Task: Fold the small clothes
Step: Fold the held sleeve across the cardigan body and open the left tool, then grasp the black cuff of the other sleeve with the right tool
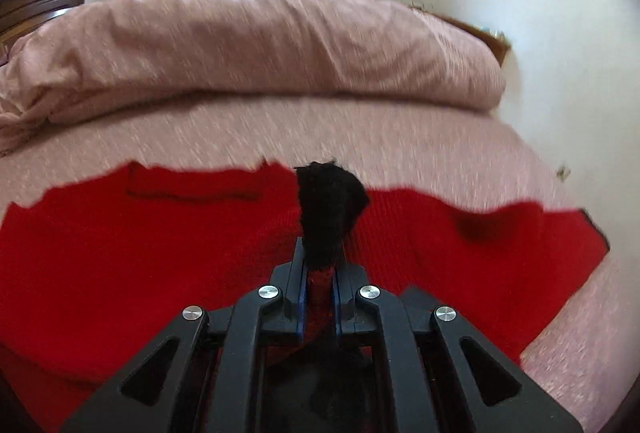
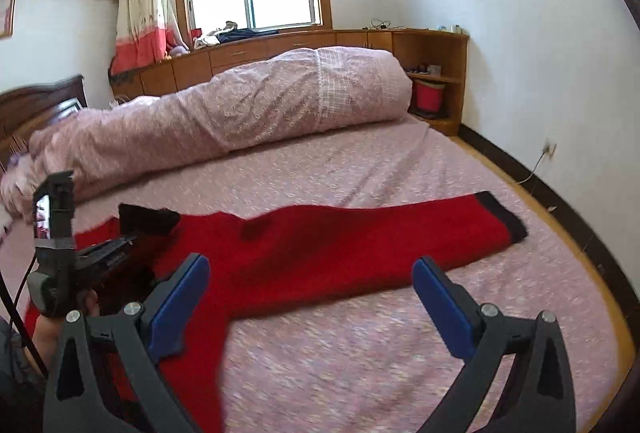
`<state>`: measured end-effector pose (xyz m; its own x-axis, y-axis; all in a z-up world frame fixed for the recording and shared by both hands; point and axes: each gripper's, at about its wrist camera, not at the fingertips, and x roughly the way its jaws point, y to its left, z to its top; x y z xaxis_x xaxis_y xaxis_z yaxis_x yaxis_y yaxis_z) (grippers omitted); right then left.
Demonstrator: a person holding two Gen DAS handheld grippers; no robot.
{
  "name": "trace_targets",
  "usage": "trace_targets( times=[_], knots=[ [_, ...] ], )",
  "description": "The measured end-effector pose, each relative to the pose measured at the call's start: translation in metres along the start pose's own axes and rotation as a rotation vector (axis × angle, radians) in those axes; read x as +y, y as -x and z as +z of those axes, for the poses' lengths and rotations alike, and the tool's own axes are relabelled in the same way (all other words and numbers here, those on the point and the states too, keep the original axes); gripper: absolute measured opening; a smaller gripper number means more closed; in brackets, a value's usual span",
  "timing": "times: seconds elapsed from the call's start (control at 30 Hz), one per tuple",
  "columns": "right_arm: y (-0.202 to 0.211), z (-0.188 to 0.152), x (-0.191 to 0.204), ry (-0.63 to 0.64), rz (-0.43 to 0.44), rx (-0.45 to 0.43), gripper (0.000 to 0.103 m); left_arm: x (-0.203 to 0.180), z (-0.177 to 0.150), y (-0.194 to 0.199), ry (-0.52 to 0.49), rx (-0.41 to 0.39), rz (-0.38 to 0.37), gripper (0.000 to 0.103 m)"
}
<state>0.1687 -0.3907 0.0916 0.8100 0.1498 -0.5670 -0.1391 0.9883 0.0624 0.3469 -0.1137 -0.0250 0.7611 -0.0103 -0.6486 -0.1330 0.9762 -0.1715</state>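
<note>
A red knitted sweater (image 1: 120,253) with black cuffs lies spread across the pink bed sheet (image 1: 360,137). My left gripper (image 1: 320,253) is shut on a sleeve end, and its black cuff (image 1: 328,209) sticks up past the fingertips. In the right wrist view the sweater (image 2: 340,245) stretches to the right, with its other black cuff (image 2: 502,217) flat on the sheet. At the left of that view the left gripper (image 2: 120,245) holds the black cuff (image 2: 148,219) over the sweater's body. My right gripper (image 2: 312,273) is open above the sweater's near edge, with nothing between its blue pads (image 2: 182,301).
A rolled pink duvet (image 2: 240,113) lies along the far side of the bed. Behind it run wooden cabinets (image 2: 280,51) under a window, with a corner shelf (image 2: 436,73) holding a red bucket. A dark headboard (image 2: 36,101) stands at left. Floor (image 2: 520,185) runs along the right wall.
</note>
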Motion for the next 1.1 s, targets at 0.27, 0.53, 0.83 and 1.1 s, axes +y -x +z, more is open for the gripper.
trace_targets(
  times=[0.27, 0.53, 0.83, 1.1],
  knots=[
    [0.006, -0.007, -0.026, -0.099, 0.026, 0.015, 0.103, -0.007, -0.004, -0.013, -0.013, 0.083, -0.033, 0.020],
    [-0.008, -0.006, 0.001, -0.075, 0.066, 0.055, 0.103, 0.012, -0.017, 0.057, -0.134, 0.105, -0.134, 0.039],
    [-0.046, 0.003, 0.079, -0.109, 0.298, 0.138, 0.103, 0.149, 0.008, 0.145, -0.123, 0.027, -0.033, 0.069],
    [-0.115, -0.002, 0.150, -0.023, 0.396, 0.241, 0.082, 0.282, -0.015, 0.096, 0.166, 0.224, -0.024, 0.070]
  ],
)
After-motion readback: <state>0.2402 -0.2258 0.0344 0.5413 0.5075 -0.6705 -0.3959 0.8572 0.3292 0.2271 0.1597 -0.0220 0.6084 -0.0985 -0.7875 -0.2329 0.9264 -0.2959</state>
